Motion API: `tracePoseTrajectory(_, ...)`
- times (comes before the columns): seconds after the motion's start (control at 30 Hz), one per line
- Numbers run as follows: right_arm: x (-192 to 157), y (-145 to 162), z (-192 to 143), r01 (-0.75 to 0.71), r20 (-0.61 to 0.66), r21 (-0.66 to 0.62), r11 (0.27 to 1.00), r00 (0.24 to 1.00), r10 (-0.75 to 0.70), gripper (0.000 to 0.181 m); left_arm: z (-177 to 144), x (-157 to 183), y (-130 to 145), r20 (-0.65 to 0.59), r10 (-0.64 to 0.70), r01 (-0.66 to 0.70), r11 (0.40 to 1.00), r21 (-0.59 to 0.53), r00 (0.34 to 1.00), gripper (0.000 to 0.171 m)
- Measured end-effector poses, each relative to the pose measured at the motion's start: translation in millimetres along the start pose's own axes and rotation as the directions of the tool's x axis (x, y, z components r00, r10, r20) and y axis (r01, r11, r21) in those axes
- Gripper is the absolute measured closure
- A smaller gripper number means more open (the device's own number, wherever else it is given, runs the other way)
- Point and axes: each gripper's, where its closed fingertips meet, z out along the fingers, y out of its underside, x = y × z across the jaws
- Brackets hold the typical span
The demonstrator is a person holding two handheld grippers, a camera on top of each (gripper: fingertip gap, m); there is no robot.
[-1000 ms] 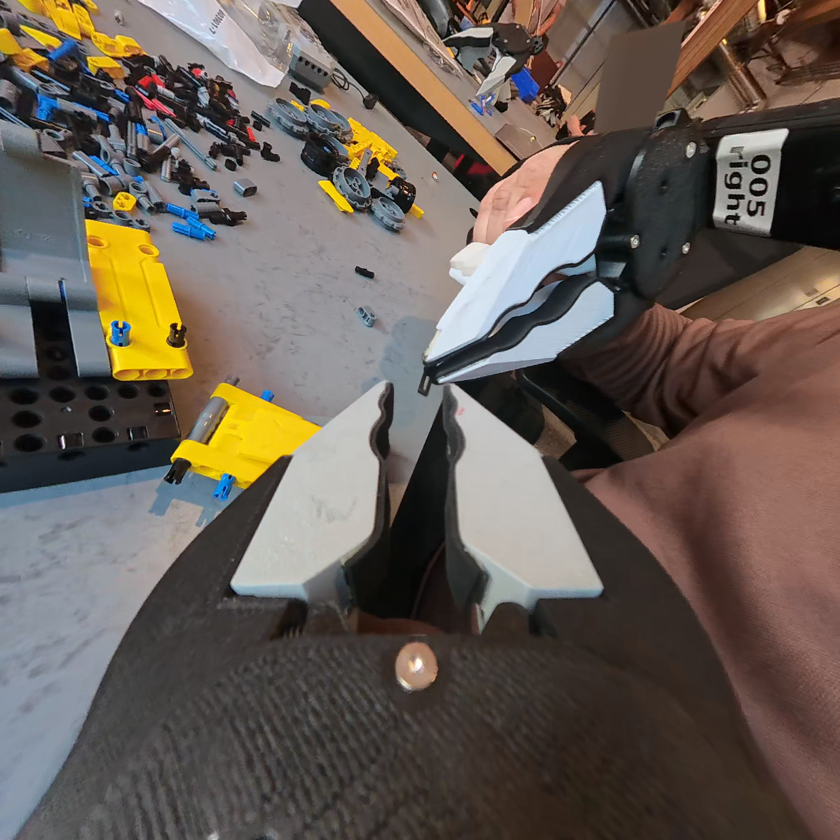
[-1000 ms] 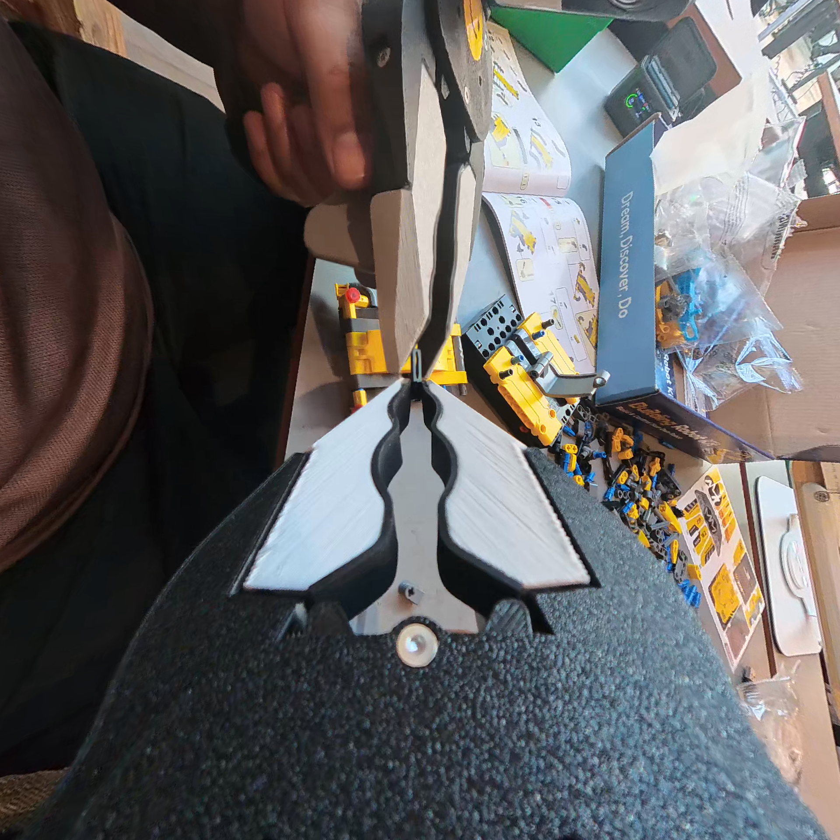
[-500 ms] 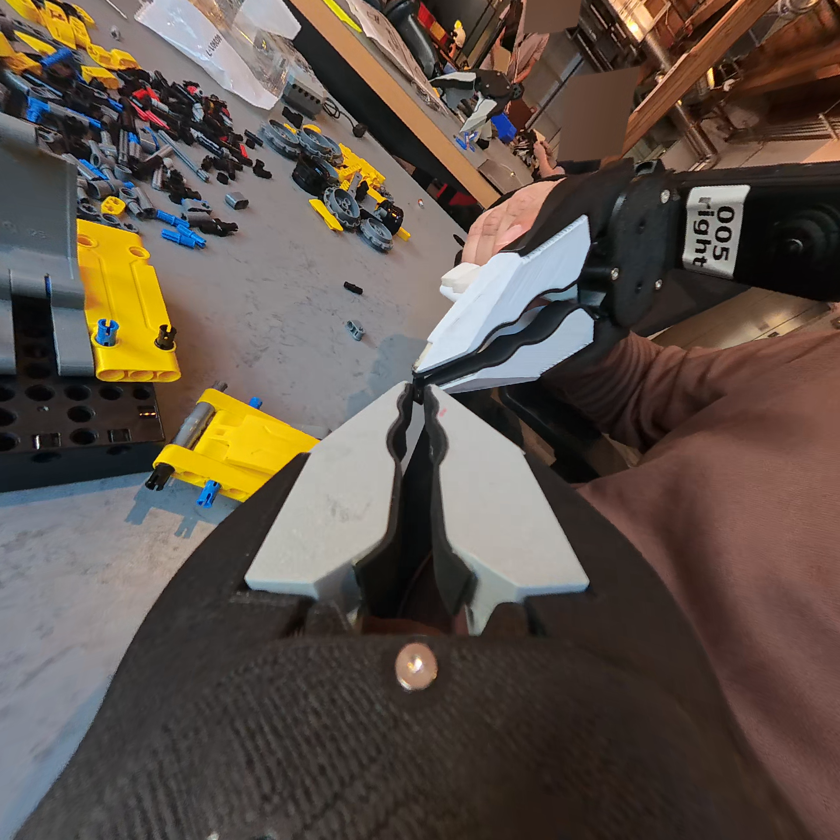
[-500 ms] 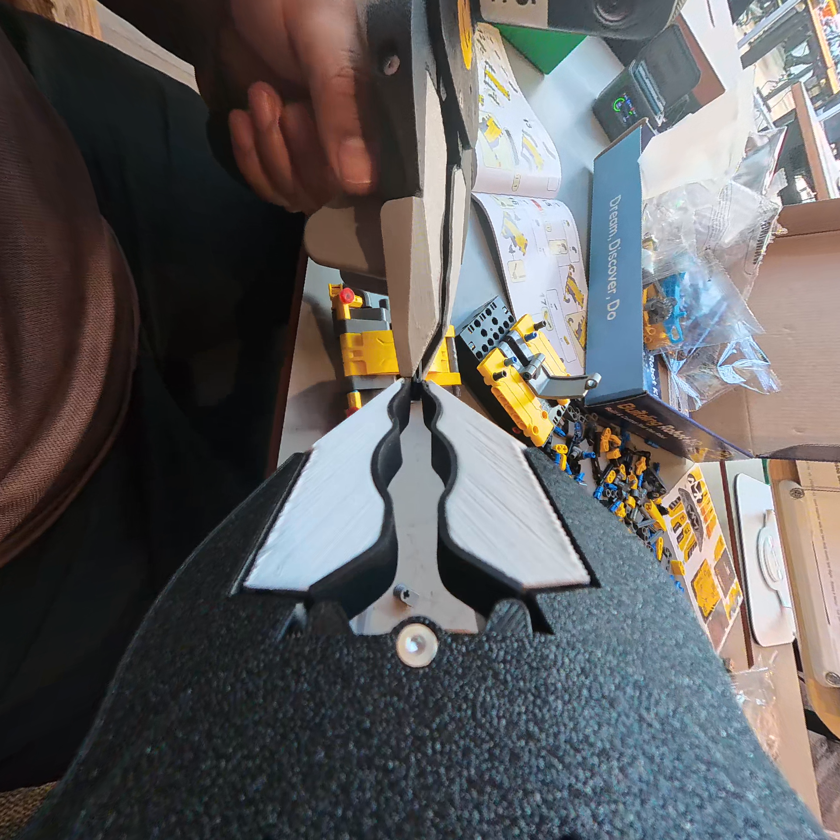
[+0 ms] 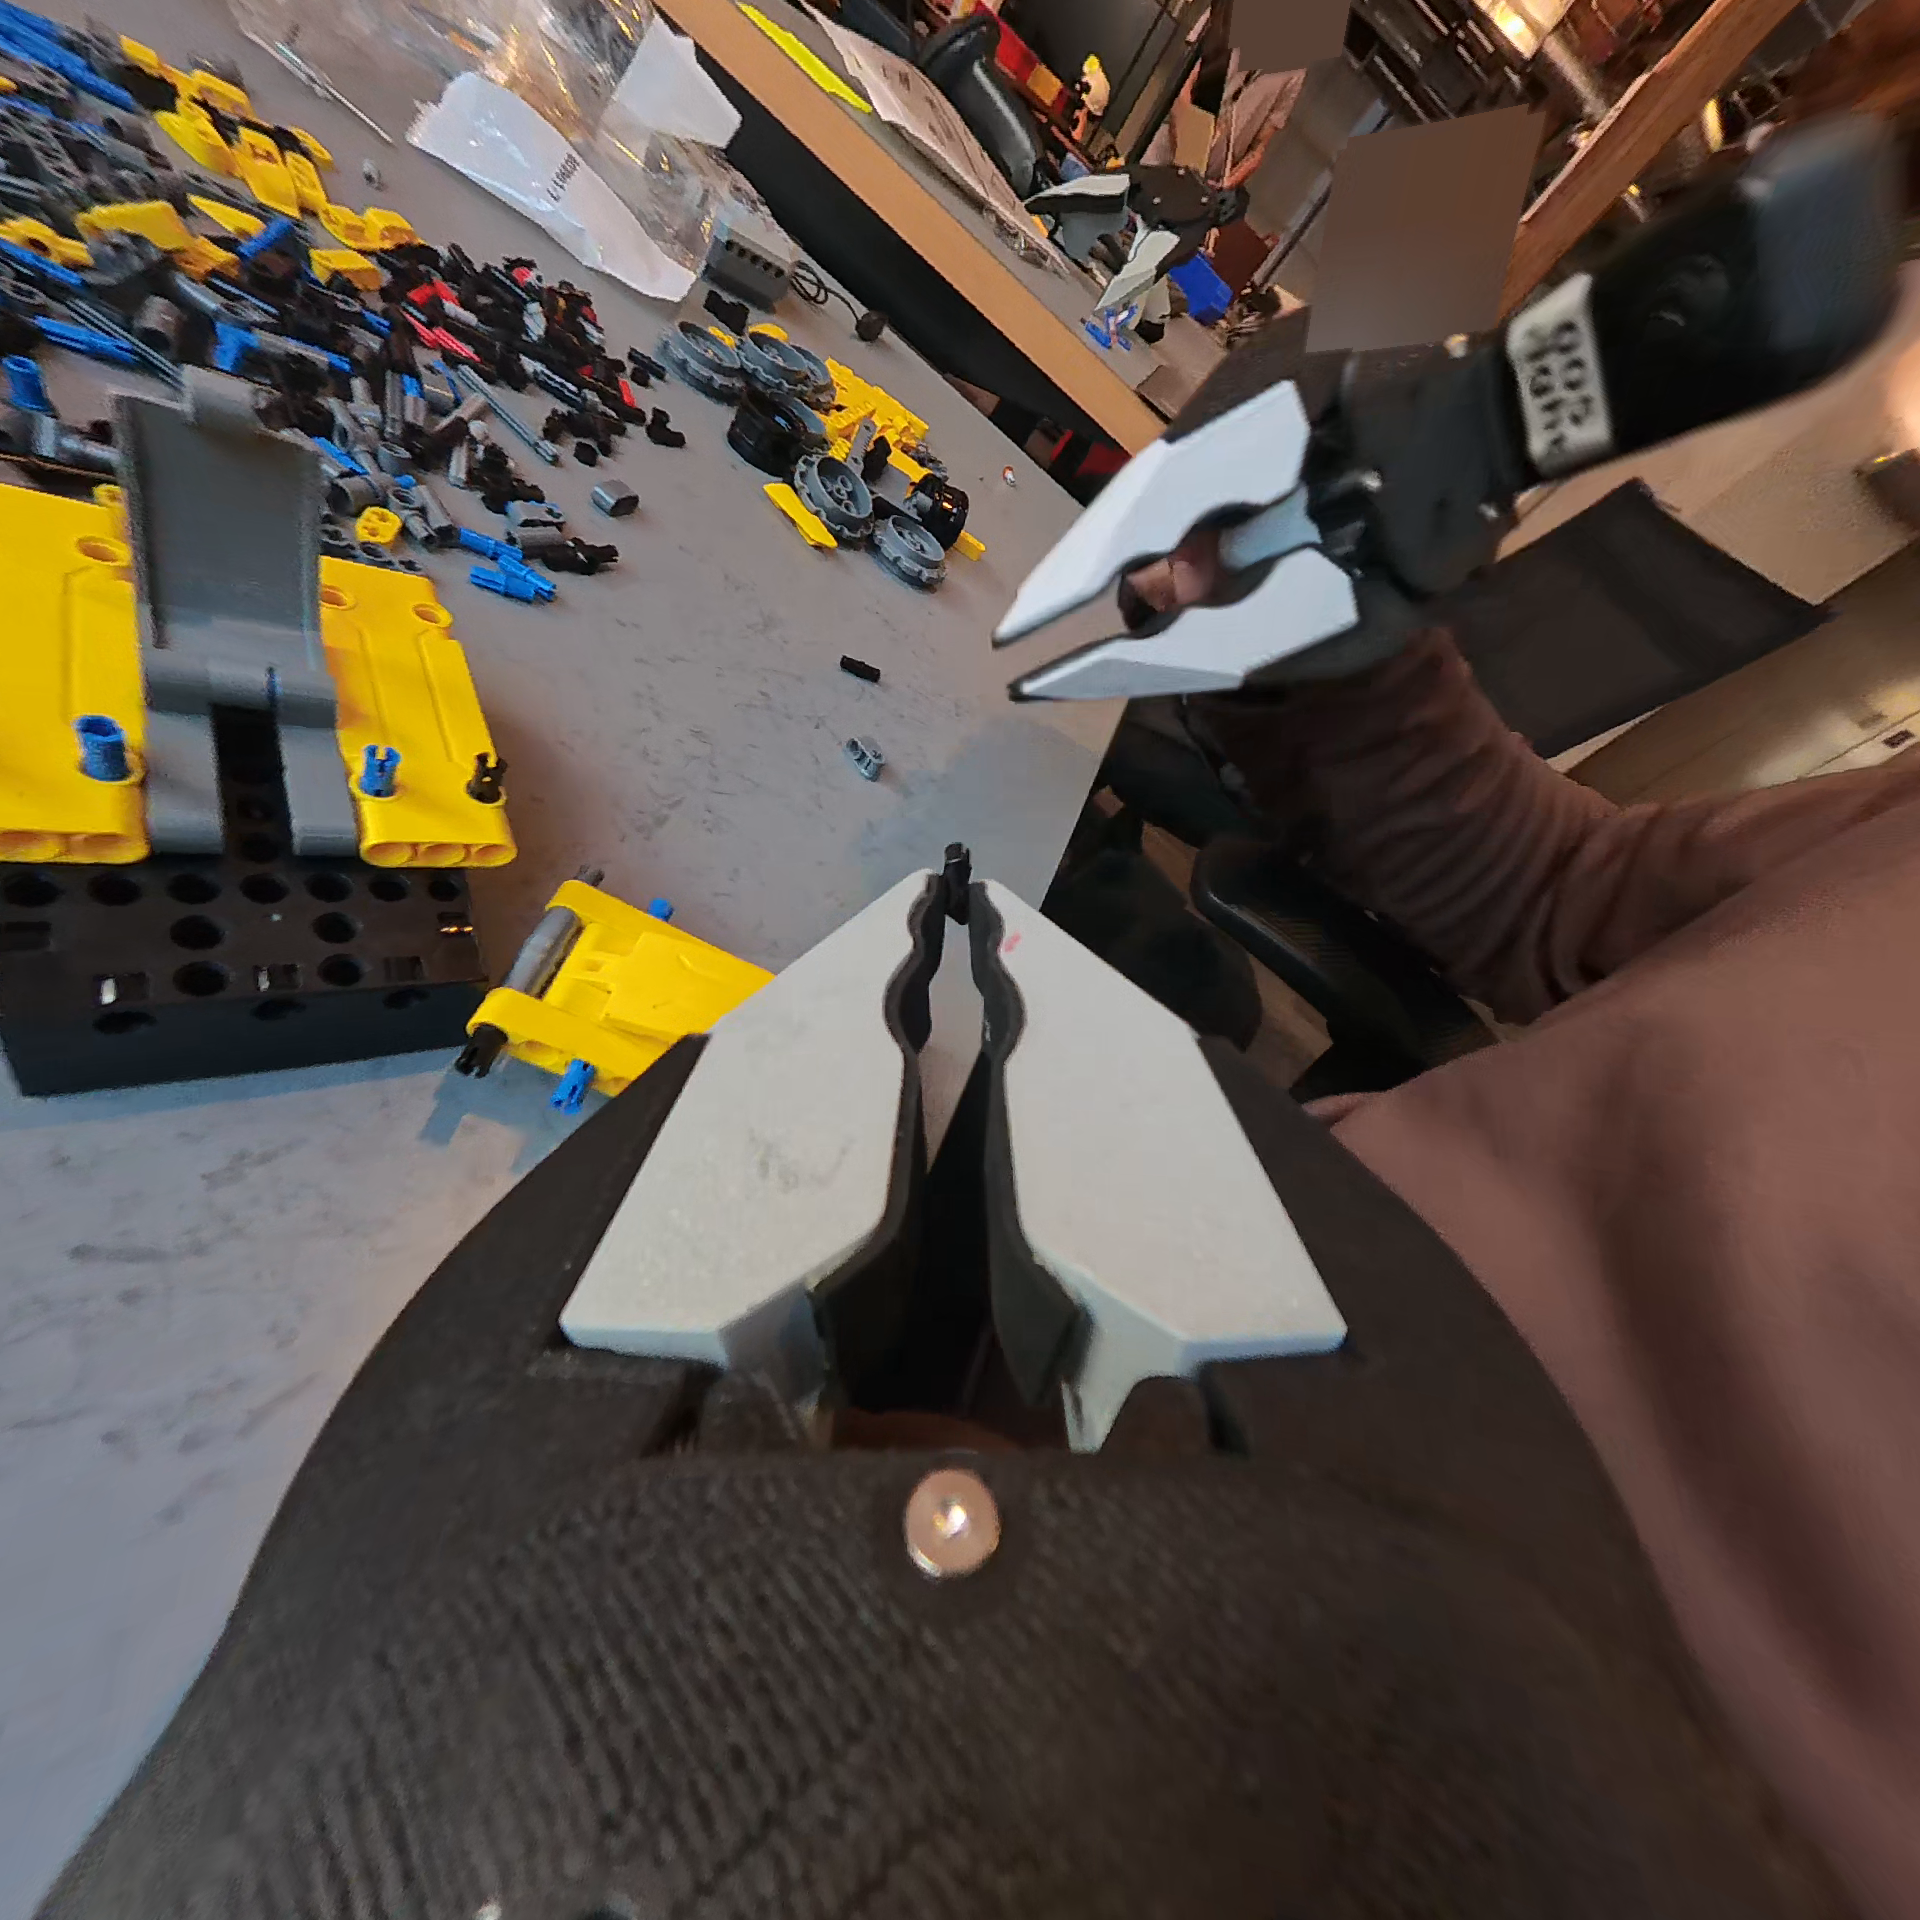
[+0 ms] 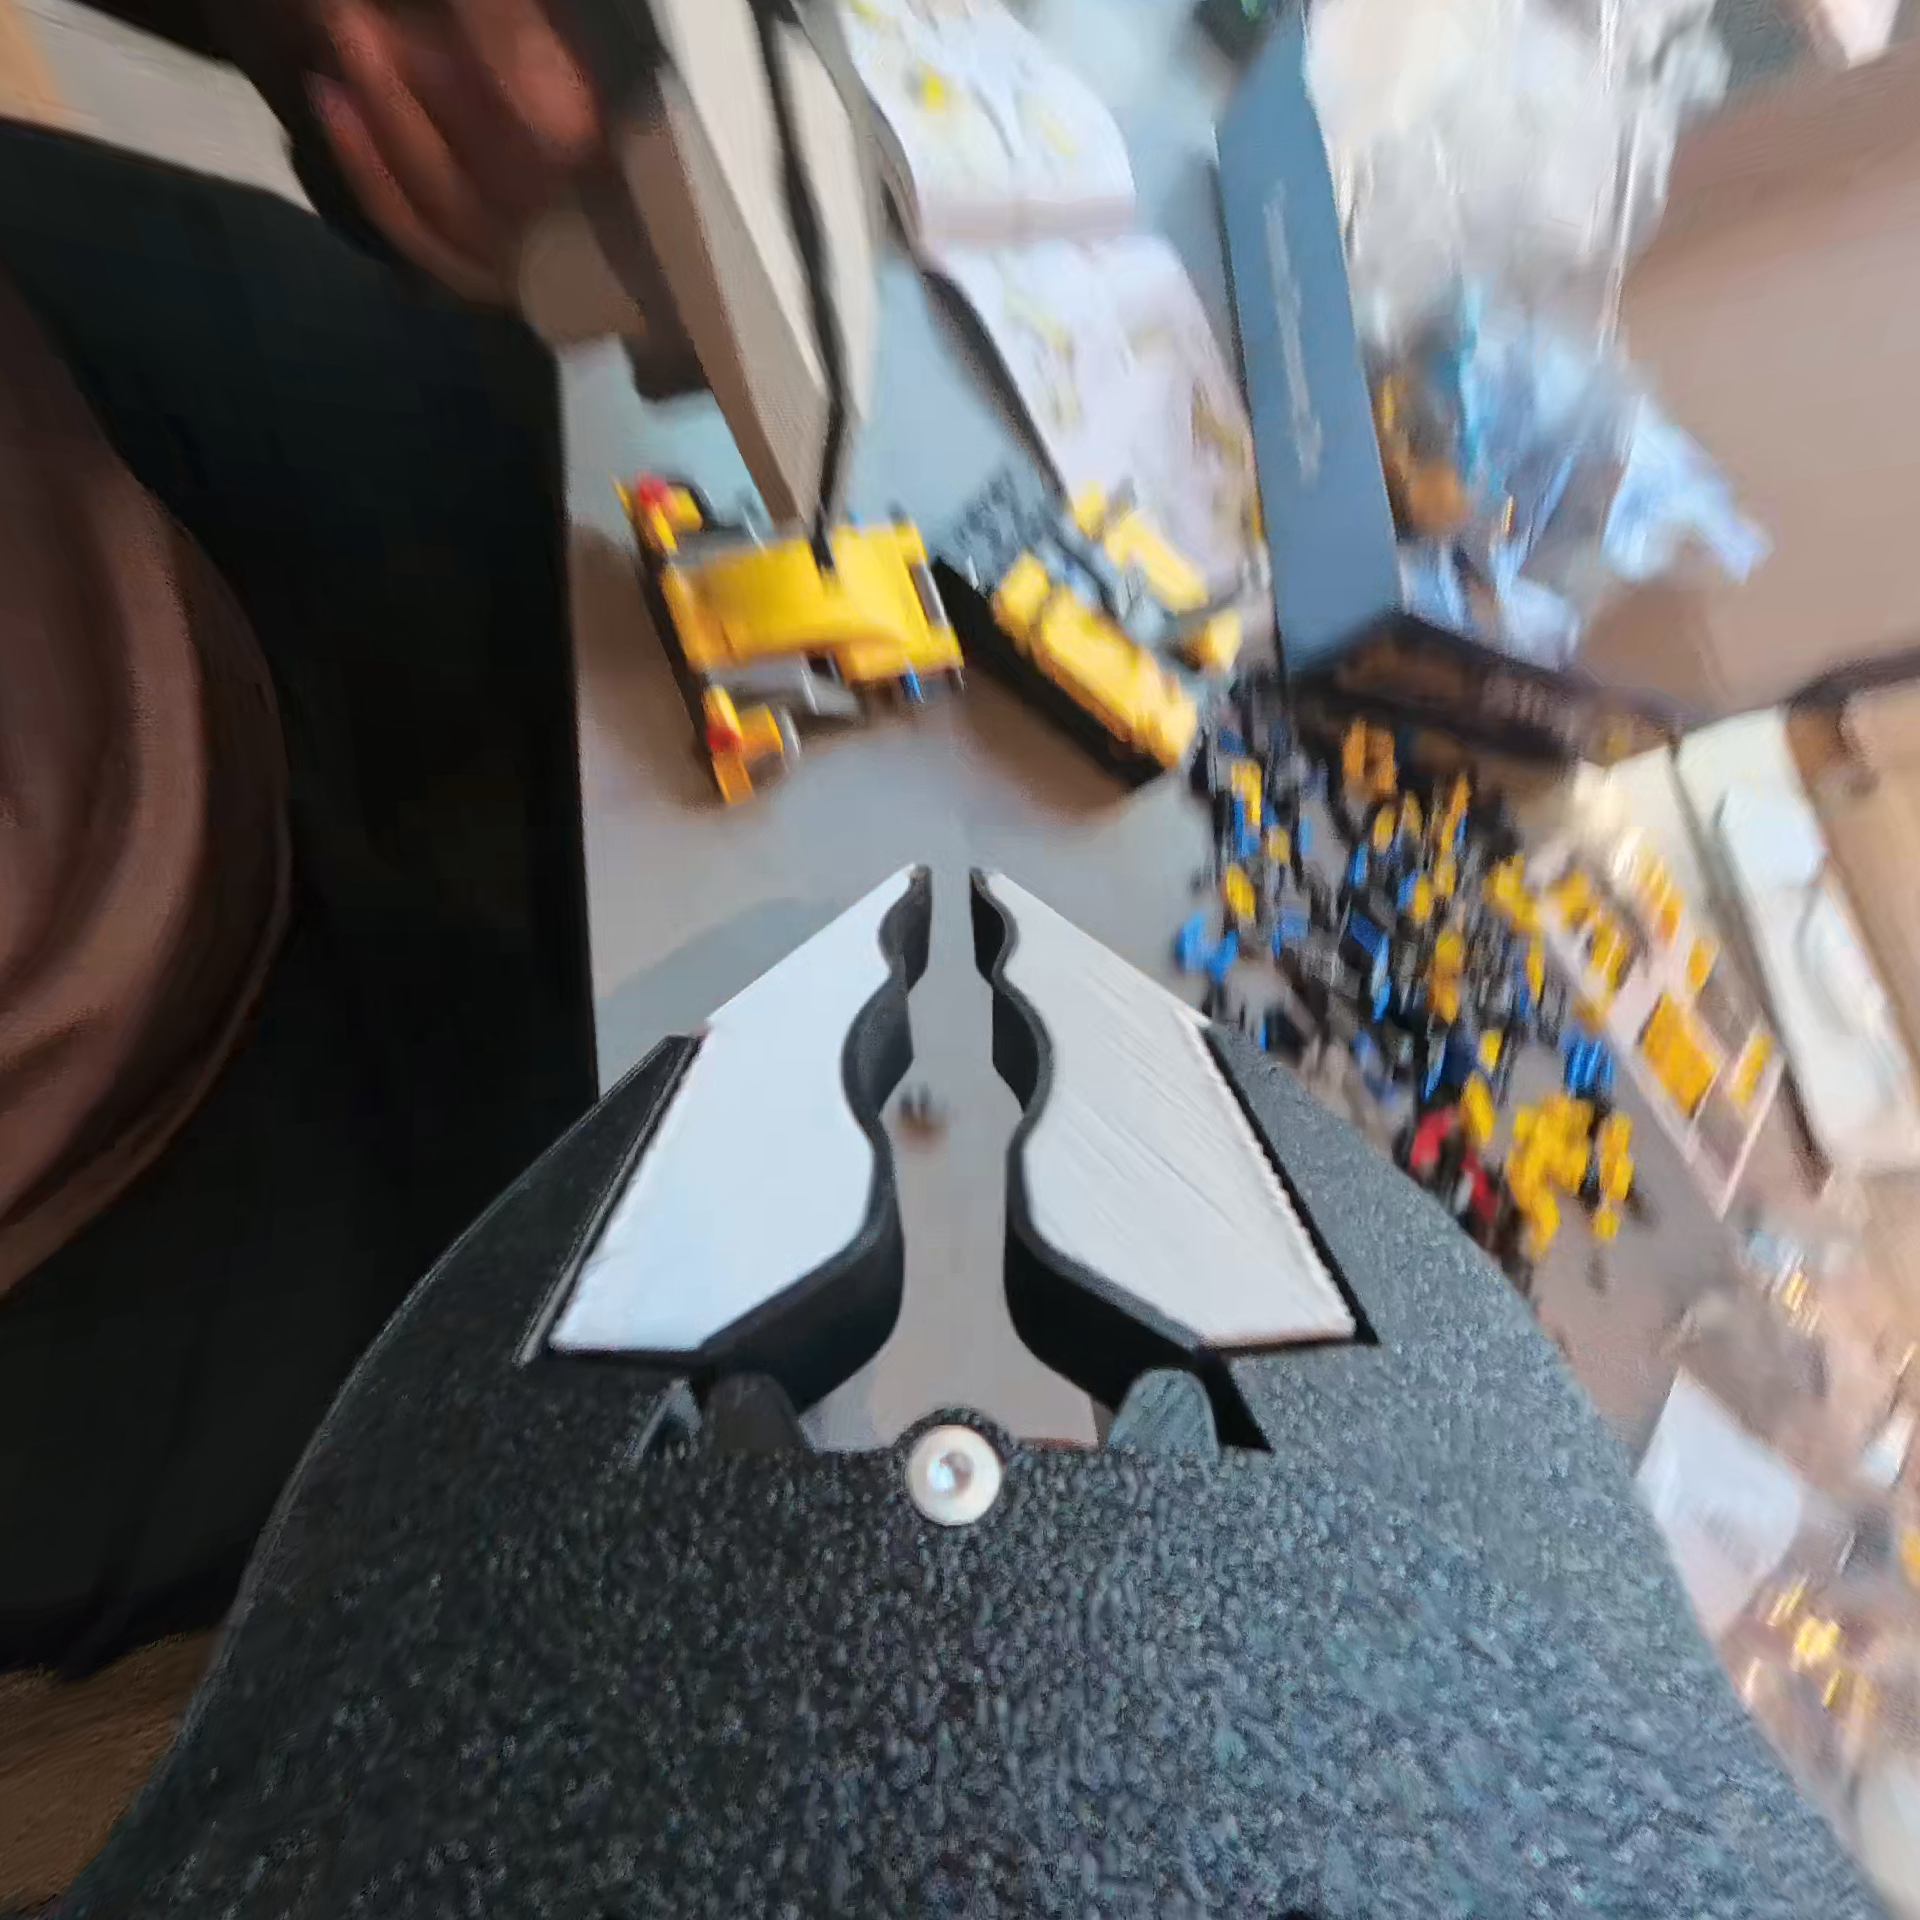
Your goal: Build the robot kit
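Now: a pin pinched, a gripper parted

Left gripper (image 5: pixel 954 883) is pressed together on a small black pin (image 5: pixel 955 864) at its fingertips, above the grey table (image 5: pixel 727 665) edge. Right gripper (image 6: pixel 948 878) stands slightly spread, holding nothing, well apart from the yellow assembly (image 6: pixel 800 613)

right gripper (image 6: pixel 948 883) slightly parted, blurred yellow model (image 6: pixel 800 613) beyond

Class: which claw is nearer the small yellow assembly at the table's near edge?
Left. The left claw sits just beside the small yellow assembly; the right claw hangs farther off, above the table edge.
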Motion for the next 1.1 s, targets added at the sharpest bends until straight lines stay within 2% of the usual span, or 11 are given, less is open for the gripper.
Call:
tracePoseTrajectory(0.1, 6.5, 57.5, -16.6, -0.185, 0.032, -0.116, 0.976, 0.981, 0.190, 0.167, -11.2, -5.8, 2.6, 0.026, 0.011, -0.011, 1.000, 0.000, 1.000, 0.170)
tracePoseTrajectory(0.2, 1.2, 80.4, -16.7, -0.198, 0.088, -0.169, 0.966, 0.973, 0.215, 0.166, -17.0, -10.0, 6.0, 0.042, 0.008, -0.008, 1.000, -0.002, 0.999, 0.170)
tracePoseTrajectory(0.4, -7.1, 63.2, 12.6, -0.104, 0.288, -0.154, 0.983, 0.946, 0.146, 0.159, -14.2, -7.4, 7.5, 0.044, 0.021, -0.020, 1.000, -0.010, 0.999, 0.170)
tracePoseTrajectory(0.6, -18.3, 68.4, 19.7, -0.153, 0.446, -0.220, 0.963, 0.863, 0.239, 0.154, -13.4, -4.0, 17.7, 0.023, -0.008, 0.009, 1.000, -0.016, 1.000, 0.170)
tracePoseTrajectory(0.7, -23.0, 69.7, 9.7, -0.175, 0.430, -0.229, 0.957, 0.864, 0.262, 0.159, -13.2, -2.7, 19.4, 0.017, -0.007, 0.008, 1.000, -0.021, 1.000, 0.170)
tracePoseTrajectory(0.83, -16.4, 73.6, 1.6, -0.228, 0.336, -0.207, 0.951, 0.896, 0.289, 0.162, -13.8, -3.8, 18.3, 0.010, -0.015, 0.015, 1.000, -0.017, 1.000, 0.170)
tracePoseTrajectory(0.97, -19.9, 84.2, -3.0, -0.261, 0.313, -0.233, 0.937, 0.892, 0.327, 0.162, -13.3, -4.1, 18.1, 0.012, -0.019, 0.020, 1.000, -0.018, 1.000, 0.170)
tracePoseTrajectory(1.1, -35.3, 81.3, -8.4, -0.289, 0.323, -0.220, 0.932, 0.880, 0.349, 0.165, -13.1, -2.0, 17.6, 0.021, 0.000, 0.000, 1.000, -0.019, 1.000, 0.170)
